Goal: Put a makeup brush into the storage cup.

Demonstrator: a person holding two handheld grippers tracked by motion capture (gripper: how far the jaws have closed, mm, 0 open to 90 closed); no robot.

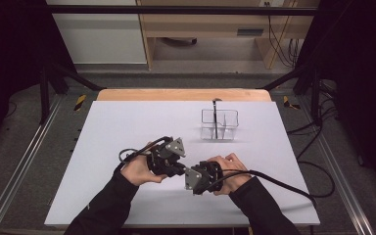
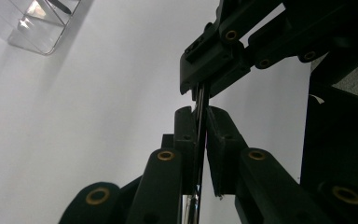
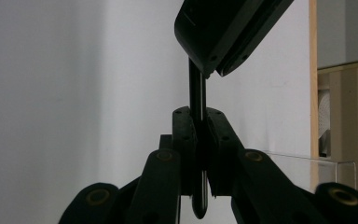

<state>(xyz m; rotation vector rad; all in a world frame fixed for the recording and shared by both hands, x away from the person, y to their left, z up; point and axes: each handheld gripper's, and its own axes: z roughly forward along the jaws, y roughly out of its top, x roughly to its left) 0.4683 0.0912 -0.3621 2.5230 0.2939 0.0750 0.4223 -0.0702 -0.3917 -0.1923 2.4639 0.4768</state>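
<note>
A thin dark pen (image 2: 200, 99) spans between my two grippers, which meet tip to tip over the near middle of the white table (image 1: 127, 122). My left gripper (image 2: 199, 112) is shut on one stretch of the pen, its shiny barrel running down between the jaws. My right gripper (image 3: 198, 112) is shut on the other stretch of the pen (image 3: 196, 88). In the high view the left gripper (image 1: 178, 167) and the right gripper (image 1: 191, 174) nearly touch, each held in a hand. The pen itself is hidden there.
A clear divided holder (image 1: 219, 125) stands at the back right of the table with another dark pen (image 1: 216, 113) upright in it. The holder (image 2: 44, 23) also shows in the left gripper view. Black cables trail off the table's right side.
</note>
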